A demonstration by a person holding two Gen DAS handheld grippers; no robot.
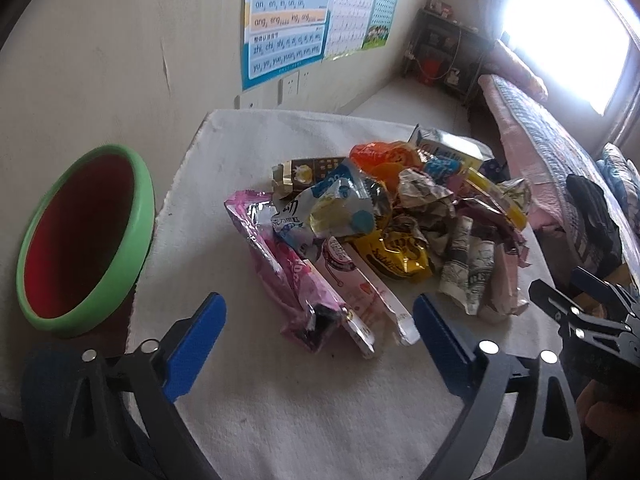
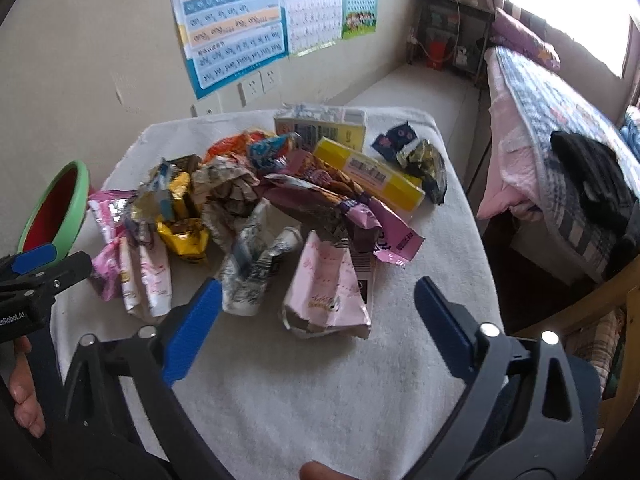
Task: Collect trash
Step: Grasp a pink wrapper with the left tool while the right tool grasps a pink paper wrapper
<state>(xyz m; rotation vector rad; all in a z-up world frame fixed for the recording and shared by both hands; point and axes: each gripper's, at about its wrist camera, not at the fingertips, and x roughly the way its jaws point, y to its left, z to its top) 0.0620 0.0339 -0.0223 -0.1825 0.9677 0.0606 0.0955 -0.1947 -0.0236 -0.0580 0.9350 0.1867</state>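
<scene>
desk (image 1: 320, 420), white cloth on top | trash pile (image 1: 384, 216) mid-desk, light crinkly wrappers, likely slippery, will crush | green bin (image 1: 86, 240) at left | pink wrapper (image 1: 280, 276): pinch flat end | left gripper (image 1: 320, 334), right gripper (image 2: 318, 318): fingers released, nothing held

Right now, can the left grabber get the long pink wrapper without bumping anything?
Probably yes. The left gripper is open, and the long pink wrapper lies at the near edge of the pile on the white cloth, nothing in front. A pink-and-white carton lies right beside it, so that may get nudged.
</scene>
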